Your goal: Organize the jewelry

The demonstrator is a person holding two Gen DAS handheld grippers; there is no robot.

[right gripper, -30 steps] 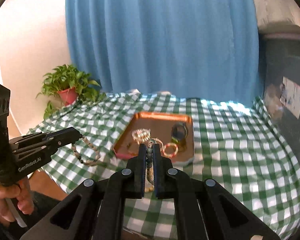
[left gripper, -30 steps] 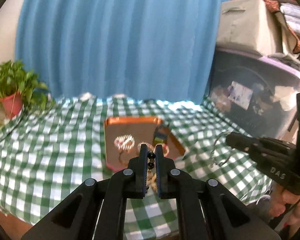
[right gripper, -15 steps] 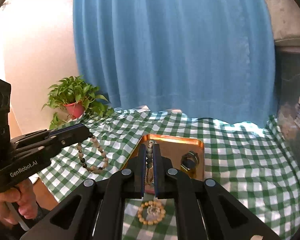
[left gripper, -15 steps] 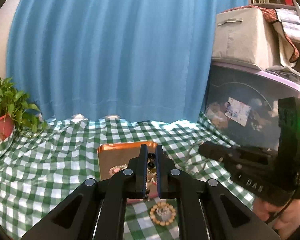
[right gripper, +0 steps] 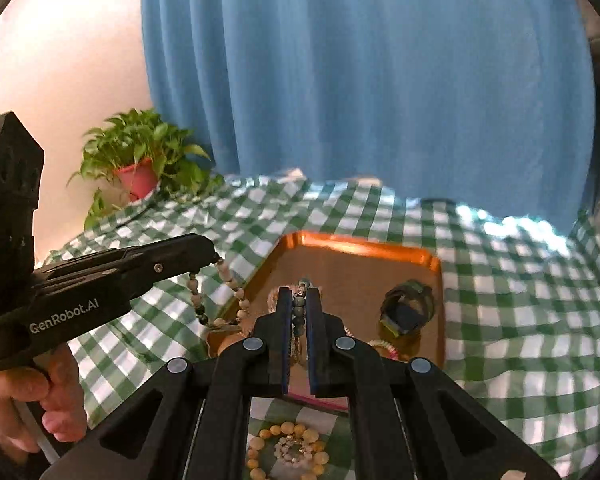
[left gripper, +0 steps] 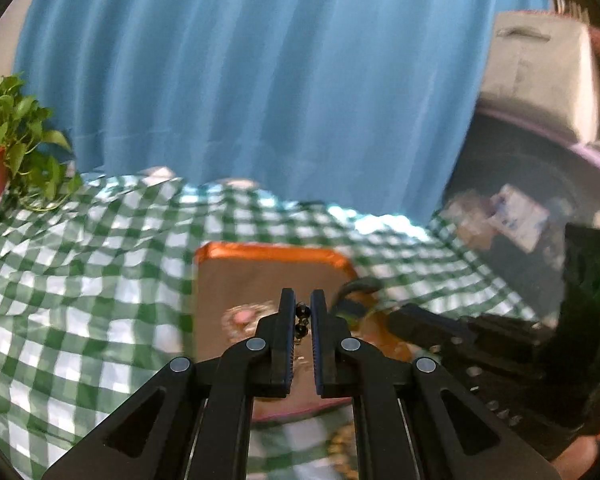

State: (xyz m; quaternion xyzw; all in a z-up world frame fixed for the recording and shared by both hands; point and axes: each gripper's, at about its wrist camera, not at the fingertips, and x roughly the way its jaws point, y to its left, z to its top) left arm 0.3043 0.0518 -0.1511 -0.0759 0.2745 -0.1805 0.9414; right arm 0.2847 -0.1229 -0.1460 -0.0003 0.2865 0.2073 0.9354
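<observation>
While both grippers carry one bead necklace [right gripper: 220,280] between them, the likeliest trouble is the slack loop. It hangs from the left gripper [right gripper: 214,256] and drapes across the near-left rim of the orange tray [right gripper: 360,244], so lowering unevenly could leave part of it on the checked cloth [right gripper: 520,320] instead of inside. Letting go with one side first might also let the smooth round beads run off after their own weight.

The left gripper's jaws are pressed together on two dark glossy beads [left gripper: 302,320] at its tips. The right gripper [right gripper: 299,300] is likewise clamped, pinching a column of dull grey-green beads, with the tray directly ahead of and below it.

The necklace mixes pale, tan and dark beads on a thin cord, limp and easily tangled. The tray is a shallow rounded rectangle with a metallic sheen and a raised lip. Ahead and right of the right gripper's tips lies a dark watch [right gripper: 406,310] with a curled strap; a pink-and-white bangle [right gripper: 382,346] sits just beside its linkage. Below it, short of the tray, a ring of amber beads [right gripper: 288,452] rests on the soft, wrinkled cloth.
</observation>
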